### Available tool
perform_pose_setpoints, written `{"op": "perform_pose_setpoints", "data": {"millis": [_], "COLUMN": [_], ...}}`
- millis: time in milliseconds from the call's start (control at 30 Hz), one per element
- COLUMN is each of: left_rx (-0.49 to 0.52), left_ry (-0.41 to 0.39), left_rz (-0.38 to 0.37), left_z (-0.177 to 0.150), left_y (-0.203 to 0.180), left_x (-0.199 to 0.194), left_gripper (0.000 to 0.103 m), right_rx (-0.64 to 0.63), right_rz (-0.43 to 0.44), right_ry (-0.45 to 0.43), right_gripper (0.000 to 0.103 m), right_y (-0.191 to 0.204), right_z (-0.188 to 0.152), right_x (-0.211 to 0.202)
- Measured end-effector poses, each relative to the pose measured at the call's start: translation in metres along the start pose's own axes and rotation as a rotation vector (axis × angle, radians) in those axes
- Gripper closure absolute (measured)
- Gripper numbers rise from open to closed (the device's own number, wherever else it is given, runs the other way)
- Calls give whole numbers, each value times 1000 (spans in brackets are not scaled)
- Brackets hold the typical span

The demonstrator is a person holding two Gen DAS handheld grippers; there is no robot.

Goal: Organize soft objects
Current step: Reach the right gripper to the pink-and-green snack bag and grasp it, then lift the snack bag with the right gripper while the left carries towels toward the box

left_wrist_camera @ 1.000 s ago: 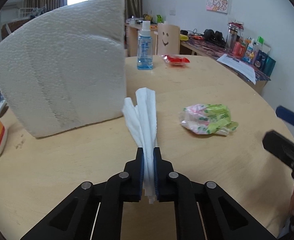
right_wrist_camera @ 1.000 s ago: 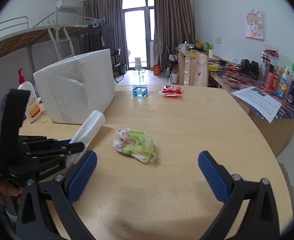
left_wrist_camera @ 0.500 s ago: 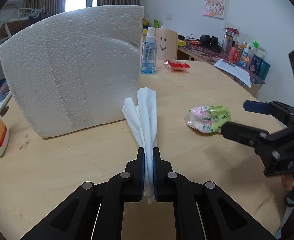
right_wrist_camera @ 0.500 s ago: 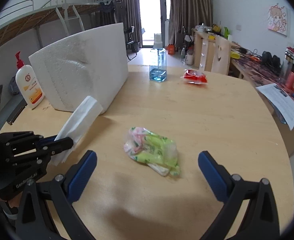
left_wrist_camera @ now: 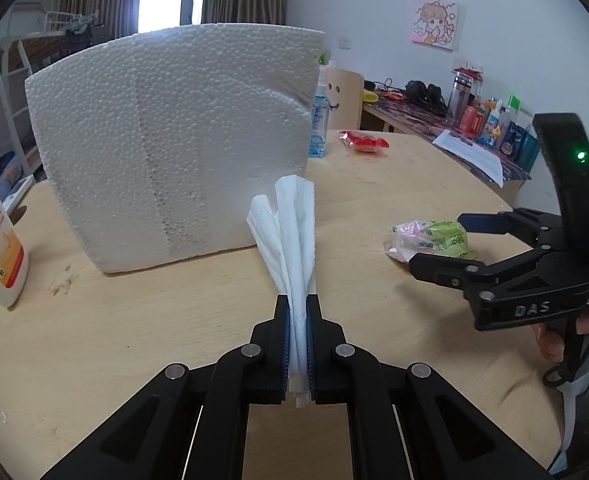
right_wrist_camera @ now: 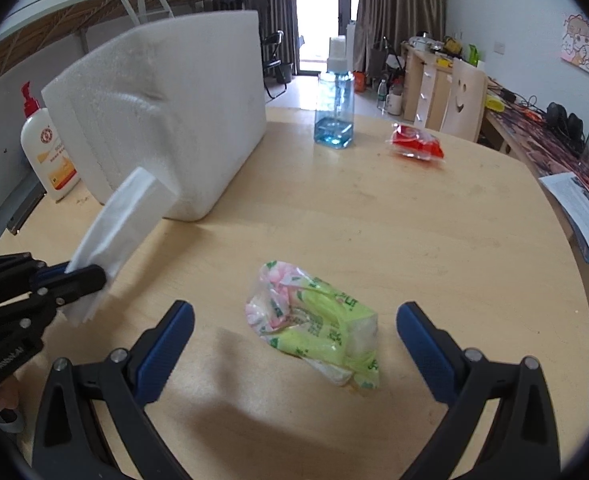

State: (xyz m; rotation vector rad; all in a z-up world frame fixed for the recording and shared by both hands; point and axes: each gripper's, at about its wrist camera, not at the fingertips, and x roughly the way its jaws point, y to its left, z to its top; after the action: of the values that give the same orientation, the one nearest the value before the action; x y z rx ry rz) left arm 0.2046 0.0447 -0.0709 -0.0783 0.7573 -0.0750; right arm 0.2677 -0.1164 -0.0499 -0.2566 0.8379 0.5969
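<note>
The right tool (right_wrist_camera: 294,344) hangs wide open, its blue pads straddling the green-and-pink tissue pack (right_wrist_camera: 314,324) on the counter (right_wrist_camera: 434,232) without touching it. The left tool (left_wrist_camera: 297,340) is clamped tight on a folded white tissue (left_wrist_camera: 290,232), which fans up and forward out of the jaws, its free end near the face of the white foam block (left_wrist_camera: 174,140).

The likeliest trouble is with the pack. Its plastic wrapper looks crumpled, open at one end and half empty, so a squeeze across the loose part would probably catch only film; the pack could then sag, slip out, or spill the tissues showing at its near end. It also lies askew between the pads, so closing without squaring up may push it sideways across the smooth wood rather than trap it.

The held tissue is the second risk. It is limp and gripped only at one end; a quick swing of the left tool could let it flop, unfold, or brush against the foam block. The two tools are near one another over the same patch of counter, so the right one could snag the drooping tissue.

The spray bottle (right_wrist_camera: 334,120), red packet (right_wrist_camera: 416,144) and lotion bottle (right_wrist_camera: 48,148) stand well apart.
</note>
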Motion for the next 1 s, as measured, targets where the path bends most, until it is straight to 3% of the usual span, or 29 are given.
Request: {"op": "perform_pose_setpoints", "data": {"millis": [167, 367, 433, 667, 1000], "left_rx": [-1, -6, -10, -8, -7], "left_ry": [4, -5, -8, -18, -42], "left_rz": [-2, 1, 3, -4, -20], "left_z": [0, 0, 1, 1, -1], "left_y": [0, 2, 3, 2, 3], "left_x": [1, -1, -2, -5, -15], "left_gripper": [96, 96, 96, 96, 96], "right_rx": [-8, -12, -12, -11, -5], "right_rz": [-6, -33, -36, -50, -66], "right_ry": [20, 55, 67, 81, 34], "right_gripper": [20, 22, 29, 37, 41], "right_y": [2, 0, 0, 1, 7], "right_z": [0, -1, -2, -5, -1], "right_x": [8, 16, 18, 16, -6]}}
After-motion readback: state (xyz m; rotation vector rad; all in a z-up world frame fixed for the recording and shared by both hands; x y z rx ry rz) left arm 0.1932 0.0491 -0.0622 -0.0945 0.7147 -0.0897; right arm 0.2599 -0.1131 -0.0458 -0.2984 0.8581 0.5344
